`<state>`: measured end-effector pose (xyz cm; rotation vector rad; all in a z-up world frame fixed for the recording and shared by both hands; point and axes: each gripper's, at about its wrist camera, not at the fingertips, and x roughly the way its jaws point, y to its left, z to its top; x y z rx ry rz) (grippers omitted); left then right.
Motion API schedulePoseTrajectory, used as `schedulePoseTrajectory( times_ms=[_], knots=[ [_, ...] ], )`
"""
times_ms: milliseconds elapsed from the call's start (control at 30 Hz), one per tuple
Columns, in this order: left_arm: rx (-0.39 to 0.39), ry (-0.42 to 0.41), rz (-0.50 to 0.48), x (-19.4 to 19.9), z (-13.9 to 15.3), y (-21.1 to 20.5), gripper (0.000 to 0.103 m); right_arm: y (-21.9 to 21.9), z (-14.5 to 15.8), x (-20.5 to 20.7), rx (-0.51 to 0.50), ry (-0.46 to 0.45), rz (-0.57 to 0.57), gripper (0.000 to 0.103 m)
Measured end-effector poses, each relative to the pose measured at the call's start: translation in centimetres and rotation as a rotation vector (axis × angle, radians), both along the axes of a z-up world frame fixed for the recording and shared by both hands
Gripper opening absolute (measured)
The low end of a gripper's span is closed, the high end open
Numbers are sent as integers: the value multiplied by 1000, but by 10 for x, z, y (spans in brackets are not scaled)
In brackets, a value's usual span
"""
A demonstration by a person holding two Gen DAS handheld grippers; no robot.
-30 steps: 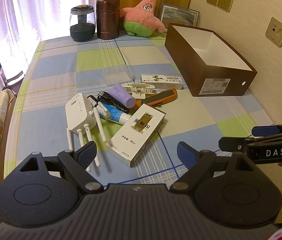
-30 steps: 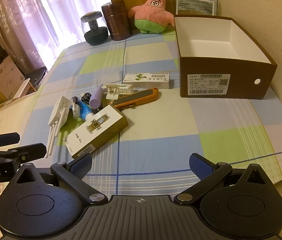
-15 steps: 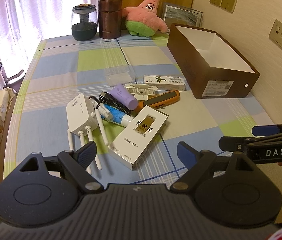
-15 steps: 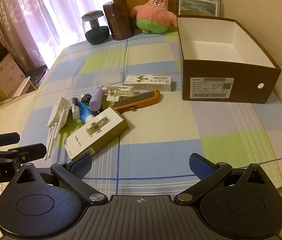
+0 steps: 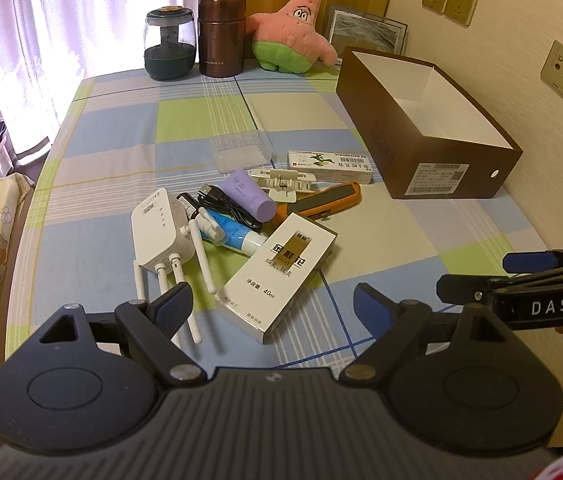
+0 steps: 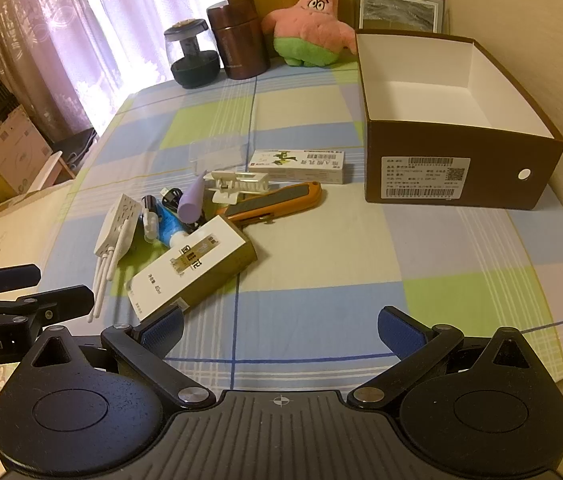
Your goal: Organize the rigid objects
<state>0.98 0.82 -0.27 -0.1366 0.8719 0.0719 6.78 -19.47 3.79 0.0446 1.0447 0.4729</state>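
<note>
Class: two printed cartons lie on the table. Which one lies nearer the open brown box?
The smaller white carton with the barcode, just left of the brown box; the white-and-gold carton lies farther away.

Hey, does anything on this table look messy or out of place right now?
Yes. The small items sit in a jumbled heap mid-table: the white carton lies askew across the blue tube, with the router, purple tube and orange utility knife crowded around. The brown box beside them holds nothing visible. Nothing looks spilled or broken.

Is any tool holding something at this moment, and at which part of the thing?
Nothing is held. The left tool and the right tool are both open above the table, with nothing between their fingers; the white box lies untouched.
</note>
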Motion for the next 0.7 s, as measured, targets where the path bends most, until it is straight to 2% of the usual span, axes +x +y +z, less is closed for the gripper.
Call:
schedulePoseTrajectory(
  times_ms=[300,700],
  knots=[
    [0,13,32,9,-1,2,85,-1,-1,12,4,5,17,101],
    [-19,57,122,33,-10,16,85,-1,-12,52,28,4,68,101]
  ],
)
